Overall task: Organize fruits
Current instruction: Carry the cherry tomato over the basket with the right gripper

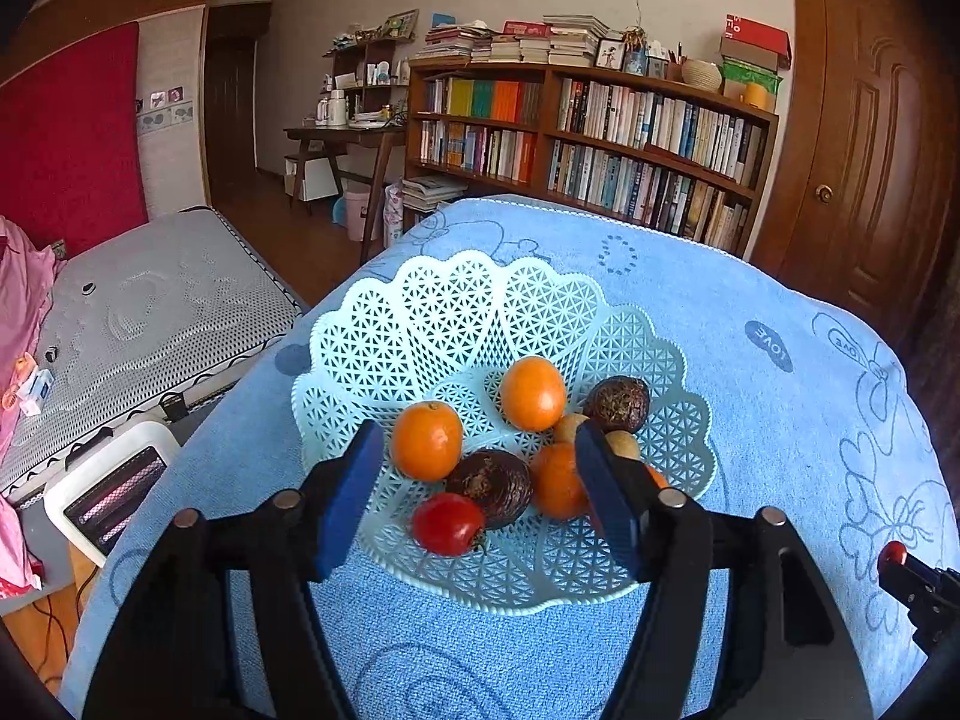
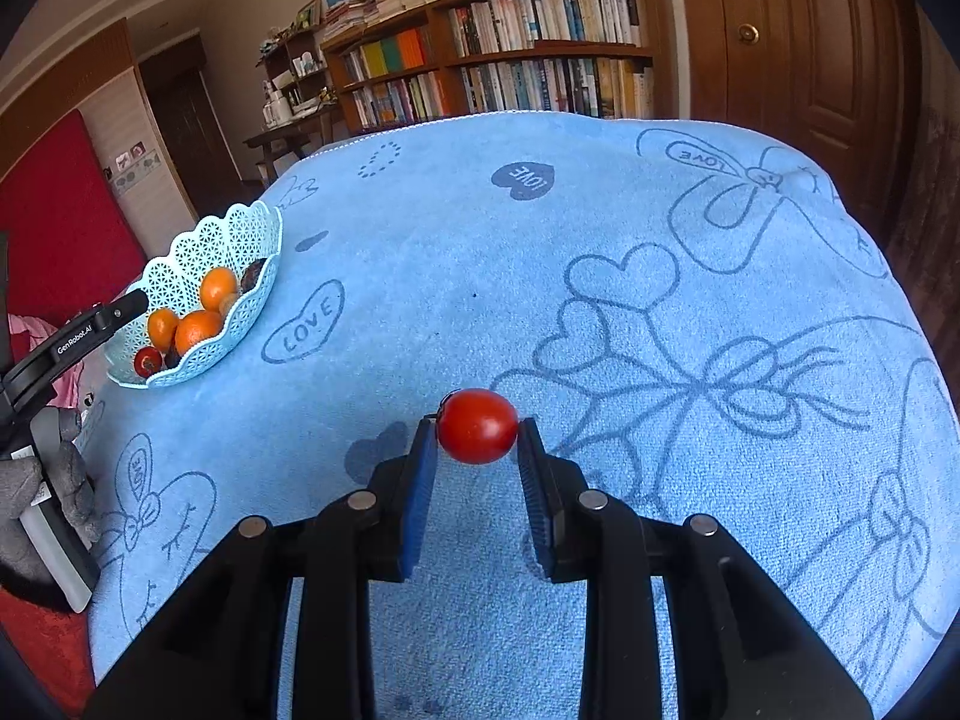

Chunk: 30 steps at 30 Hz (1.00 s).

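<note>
Left wrist view, room first: red wall panel (image 1: 66,138) far left, grey perforated mattress (image 1: 150,312) below it, white electric heater (image 1: 108,492) on the floor beside the tabletop. Wooden bookshelf packed with books (image 1: 594,138) behind, brown wooden door (image 1: 864,138) at right. Tabletop is covered by a light blue towel printed with hearts and "LOVE" (image 1: 780,372).

On the towel sits a pale blue lattice plastic basket with scalloped rim (image 1: 456,312). Inside it I see orange citrus fruits (image 1: 427,441), dark brown wrinkled fruits (image 1: 618,403), small tan round fruits (image 1: 570,426) and a red cherry tomato (image 1: 447,523).

My left claw (image 1: 480,492) hangs over the near side of the basket, fingers spread wide, gripping nothing.

Right wrist view: basket far left, bare towel ahead. My right claw (image 2: 477,456) is clamped on a second smooth red cherry tomato (image 2: 477,426), pinched at the fingertips above the towel, well apart from the basket.
</note>
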Each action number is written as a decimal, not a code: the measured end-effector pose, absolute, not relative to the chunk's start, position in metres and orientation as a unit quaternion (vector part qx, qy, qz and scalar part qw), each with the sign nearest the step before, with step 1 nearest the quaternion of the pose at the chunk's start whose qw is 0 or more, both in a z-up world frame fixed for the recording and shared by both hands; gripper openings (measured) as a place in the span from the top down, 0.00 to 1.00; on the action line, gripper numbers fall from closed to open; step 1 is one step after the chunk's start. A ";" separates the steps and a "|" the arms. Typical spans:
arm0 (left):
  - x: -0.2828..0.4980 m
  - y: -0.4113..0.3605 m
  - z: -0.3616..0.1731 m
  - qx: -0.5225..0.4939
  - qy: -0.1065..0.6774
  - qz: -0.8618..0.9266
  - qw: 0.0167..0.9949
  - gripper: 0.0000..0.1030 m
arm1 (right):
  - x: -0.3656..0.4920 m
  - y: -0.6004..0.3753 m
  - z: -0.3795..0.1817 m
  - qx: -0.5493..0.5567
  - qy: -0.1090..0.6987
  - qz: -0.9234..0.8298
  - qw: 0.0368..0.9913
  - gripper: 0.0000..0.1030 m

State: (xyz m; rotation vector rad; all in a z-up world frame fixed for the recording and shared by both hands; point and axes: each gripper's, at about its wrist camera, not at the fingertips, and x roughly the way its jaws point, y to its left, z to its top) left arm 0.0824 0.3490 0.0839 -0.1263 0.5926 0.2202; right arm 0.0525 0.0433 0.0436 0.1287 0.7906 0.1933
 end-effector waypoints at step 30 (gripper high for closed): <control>0.082 0.391 0.079 -0.124 0.285 0.197 0.930 0.18 | 0.160 0.223 0.097 0.015 0.363 0.199 0.910 0.73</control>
